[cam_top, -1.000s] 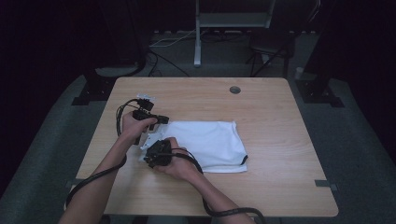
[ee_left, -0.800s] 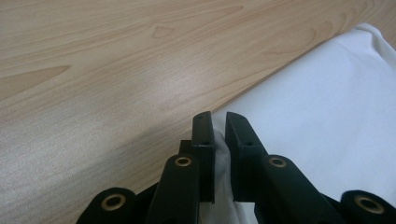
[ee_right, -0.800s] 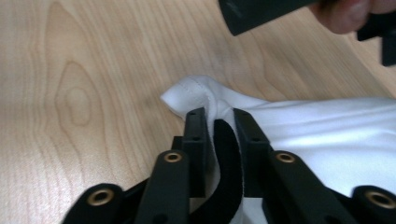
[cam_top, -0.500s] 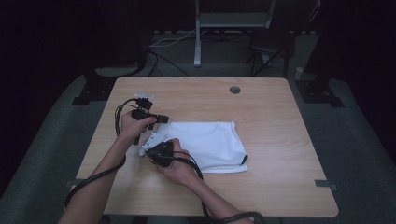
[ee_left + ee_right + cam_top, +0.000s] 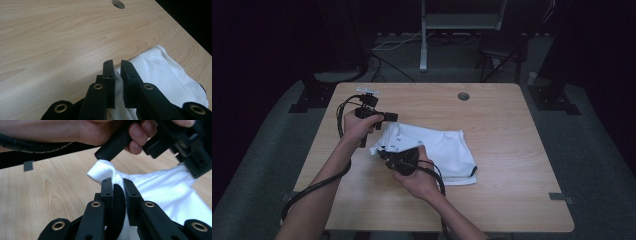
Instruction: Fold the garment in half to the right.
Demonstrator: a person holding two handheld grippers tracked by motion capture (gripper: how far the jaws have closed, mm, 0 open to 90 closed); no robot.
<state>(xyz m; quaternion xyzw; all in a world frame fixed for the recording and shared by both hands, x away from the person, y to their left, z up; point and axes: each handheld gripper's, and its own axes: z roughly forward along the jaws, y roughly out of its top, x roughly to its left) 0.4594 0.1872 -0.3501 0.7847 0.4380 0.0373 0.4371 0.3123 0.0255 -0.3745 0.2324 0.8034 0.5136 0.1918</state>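
readable text: none | labels: none | brands: none | numbers: none

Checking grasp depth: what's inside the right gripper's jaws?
The right gripper is shut on the white cloth: a bunched white corner and its black-trimmed edge sit between the jaws. How far the fabric runs in is hidden by the jaws.

White garment [image 5: 439, 150], left edge lifted

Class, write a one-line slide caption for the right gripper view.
Right gripper shut on the corner of a white cloth garment with black trim, above a light wooden table.
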